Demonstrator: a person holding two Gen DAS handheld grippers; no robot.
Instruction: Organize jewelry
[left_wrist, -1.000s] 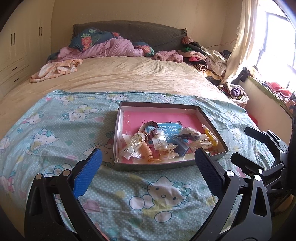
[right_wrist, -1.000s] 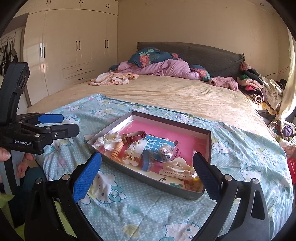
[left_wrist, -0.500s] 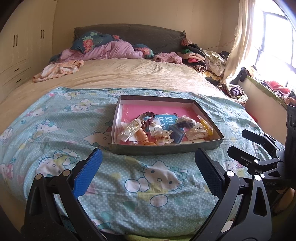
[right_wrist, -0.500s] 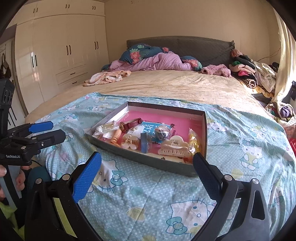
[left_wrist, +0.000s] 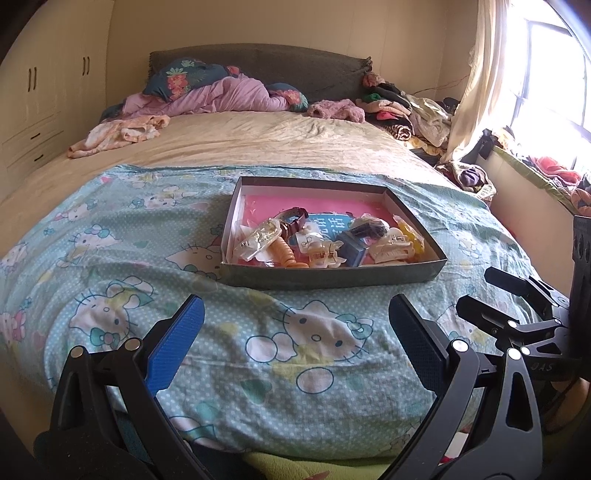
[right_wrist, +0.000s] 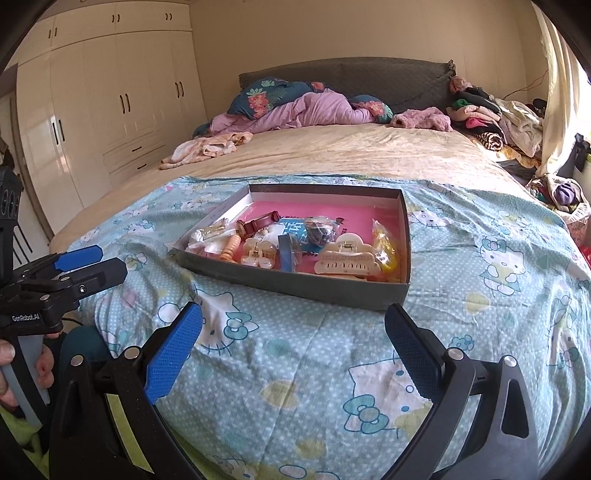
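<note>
A shallow grey box (left_wrist: 332, 277) with a pink floor lies on the Hello Kitty blanket; it also shows in the right wrist view (right_wrist: 295, 286). Inside lie a brown-strap watch (left_wrist: 293, 218), an orange coil hair tie (left_wrist: 286, 253), cream claw clips (right_wrist: 345, 261), a yellow packet (right_wrist: 384, 243) and small bagged pieces. My left gripper (left_wrist: 293, 343) is open and empty, held back from the box over the blanket's near edge. My right gripper (right_wrist: 291, 343) is open and empty, also short of the box. Each gripper shows at the edge of the other's view.
The blanket (left_wrist: 110, 258) covers the near half of a large bed. Bedding and clothes (left_wrist: 207, 96) pile at the headboard, more clothes (left_wrist: 406, 110) at the far right. A wardrobe (right_wrist: 110, 110) stands left, a window and curtain (left_wrist: 480, 74) right.
Both grippers have drawn back from the box toward the foot of the bed, so the box looks smaller and farther. Both stay open and empty.
</note>
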